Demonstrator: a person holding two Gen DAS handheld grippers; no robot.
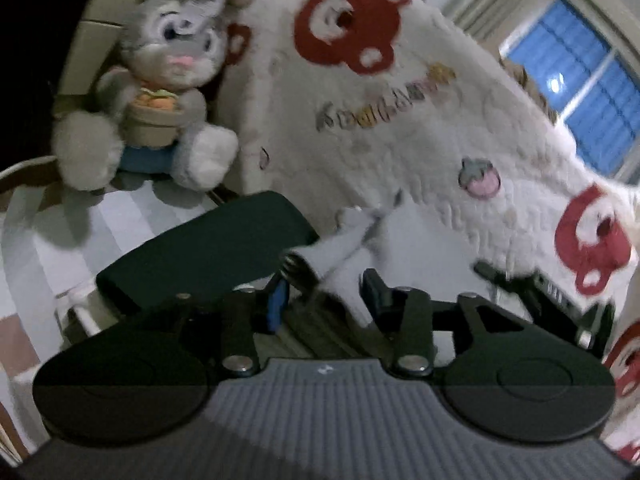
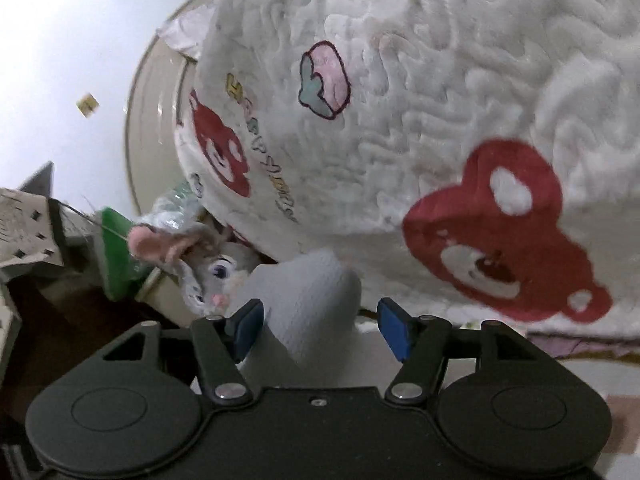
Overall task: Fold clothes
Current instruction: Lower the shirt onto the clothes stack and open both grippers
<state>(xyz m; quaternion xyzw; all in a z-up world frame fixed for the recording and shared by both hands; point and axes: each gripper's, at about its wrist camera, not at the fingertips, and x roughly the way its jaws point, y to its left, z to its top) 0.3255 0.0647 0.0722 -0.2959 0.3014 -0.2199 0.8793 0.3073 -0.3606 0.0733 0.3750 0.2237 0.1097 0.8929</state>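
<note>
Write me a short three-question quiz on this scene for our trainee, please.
1. True or false: the rabbit toy holds a pot of carrots.
2. What colour are the bear prints on the white blanket? A red, B blue, C green.
3. Fill the gap: between the open jaws of the right gripper lies a pale grey ____.

Key: 1 true. 2 A. 3 cloth.
</note>
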